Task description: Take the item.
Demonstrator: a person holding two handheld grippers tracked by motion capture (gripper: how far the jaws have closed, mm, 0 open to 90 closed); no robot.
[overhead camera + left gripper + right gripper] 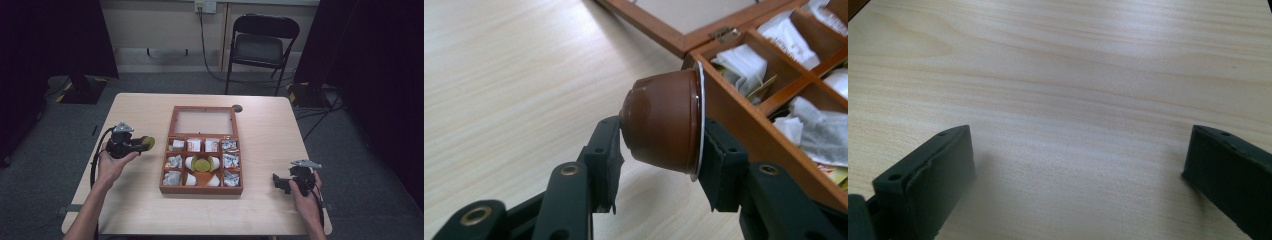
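Note:
My left gripper [659, 145] is shut on a brown coffee capsule [664, 120] with a white rim, held on its side just above the table. From above, that gripper [142, 144] sits left of the wooden box [201, 189], and the capsule [147, 142] shows its yellowish face. The box lies open, its glass-paned lid [204, 121] flat behind it, and its compartments hold tea sachets [210, 145] and capsules [202, 163]. Near the table's right front edge my right gripper [281, 183] rests low; its jaws [1078, 175] stand wide open over bare wood.
The light wooden table [270, 135] has free surface left and right of the box. A small dark round cap [237, 108] lies behind the lid. A black folding chair [261, 45] stands beyond the far edge.

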